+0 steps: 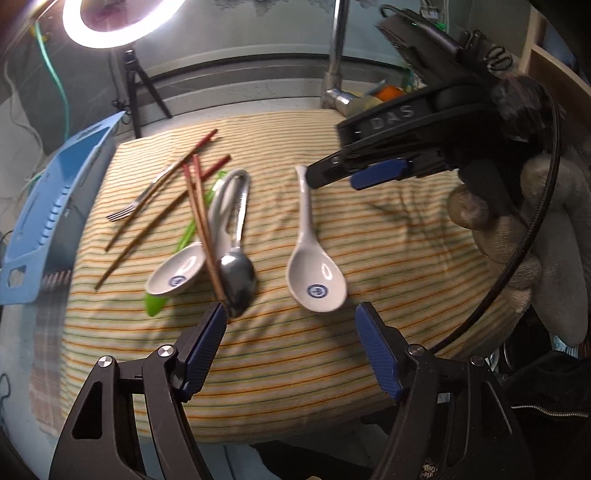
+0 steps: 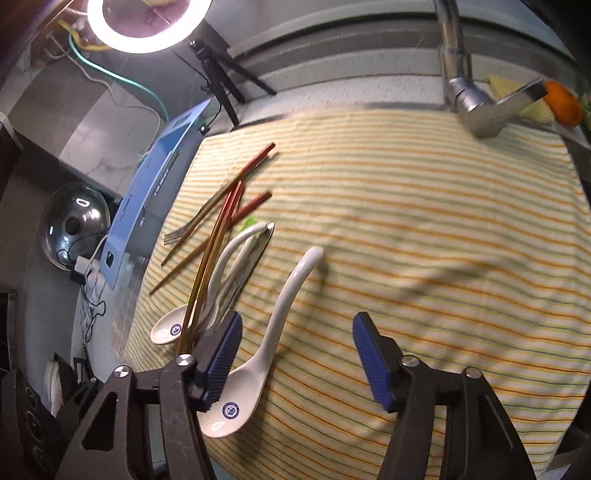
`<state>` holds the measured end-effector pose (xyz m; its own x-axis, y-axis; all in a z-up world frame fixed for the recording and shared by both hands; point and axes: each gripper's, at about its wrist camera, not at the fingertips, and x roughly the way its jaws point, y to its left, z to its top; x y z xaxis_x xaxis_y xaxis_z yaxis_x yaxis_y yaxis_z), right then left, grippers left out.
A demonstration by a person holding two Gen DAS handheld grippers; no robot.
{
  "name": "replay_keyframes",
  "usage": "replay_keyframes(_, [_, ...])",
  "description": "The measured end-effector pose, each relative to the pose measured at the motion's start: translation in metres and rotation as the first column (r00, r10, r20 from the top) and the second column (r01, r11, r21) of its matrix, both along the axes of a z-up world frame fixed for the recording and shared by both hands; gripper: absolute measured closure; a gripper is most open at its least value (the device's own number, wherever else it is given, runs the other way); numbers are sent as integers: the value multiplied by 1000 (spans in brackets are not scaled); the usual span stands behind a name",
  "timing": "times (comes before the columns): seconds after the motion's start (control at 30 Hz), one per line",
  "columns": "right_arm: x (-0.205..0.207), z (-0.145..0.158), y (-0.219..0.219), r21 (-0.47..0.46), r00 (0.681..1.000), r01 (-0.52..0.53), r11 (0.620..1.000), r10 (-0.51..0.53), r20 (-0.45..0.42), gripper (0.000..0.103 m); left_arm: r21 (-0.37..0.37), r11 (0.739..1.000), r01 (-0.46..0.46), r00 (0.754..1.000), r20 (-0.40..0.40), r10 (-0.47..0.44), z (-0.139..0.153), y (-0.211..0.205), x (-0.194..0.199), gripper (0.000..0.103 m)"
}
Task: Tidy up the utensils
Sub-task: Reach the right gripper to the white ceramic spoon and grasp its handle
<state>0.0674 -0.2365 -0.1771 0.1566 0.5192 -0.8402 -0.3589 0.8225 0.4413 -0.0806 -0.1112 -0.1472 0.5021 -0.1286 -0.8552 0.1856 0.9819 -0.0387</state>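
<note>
Striped cloth [image 1: 295, 369]: spread over the worktop, yellow with orange and green lines, all utensils laid on it. Lone white ceramic spoon [image 1: 314, 254]: set apart to the right of the heap, bowl toward the camera, blue emblem in the bowl, handle pointing away. Heap to its left: a second white ceramic spoon [image 1: 177, 275], a metal spoon [image 1: 238, 273], a green plastic piece [image 1: 157, 302] partly hidden beneath them, a fork [image 1: 138, 201] and four red-tipped chopsticks [image 1: 201, 221], two of them crossed over the spoons and two lying beside the fork. Blue plastic rack [image 1: 48, 221]: stood at the left edge of the cloth. Ring light [image 1: 118, 22] on a tripod and a metal tap [image 1: 338, 74]: placed behind the cloth. Left claw [image 1: 291, 328]: held above the cloth with its jaws apart and nothing between the pads; the left pad is seen just by the tip of the metal spoon, the bowl of the lone spoon just beyond the gap. Right claw [image 1: 332, 175]: carried in a gloved hand [image 1: 517, 236], its tip close to the handle end of the lone spoon; in the right wrist view its jaws are seen partly open and nothing is gripped, the left pad overlapping the lone spoon's neck; contact cannot be told.
</note>
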Motion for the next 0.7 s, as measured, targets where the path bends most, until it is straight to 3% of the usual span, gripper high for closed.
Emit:
replay_keyframes(0.1, [3, -8, -2, 22, 999, 20, 1000, -19, -42, 52, 6, 1000, 22, 1000, -9, -22, -8, -2, 6, 38])
replay_keyframes(0.3, [7, -18, 2, 52, 996, 33, 998, -29, -84, 58, -21, 999, 34, 999, -38, -35, -19, -2, 13, 41])
replay_keyframes(0.57, [12, -22, 16, 61, 996, 20, 998, -14, -89, 68, -59, 998, 13, 998, -58, -16, -26, -1, 16, 57])
replay_keyframes(0.7, [12, -24, 23, 49, 996, 3, 999, 1, -84, 75, -80, 997, 9, 998, -58, -13, -27, -1, 18, 60])
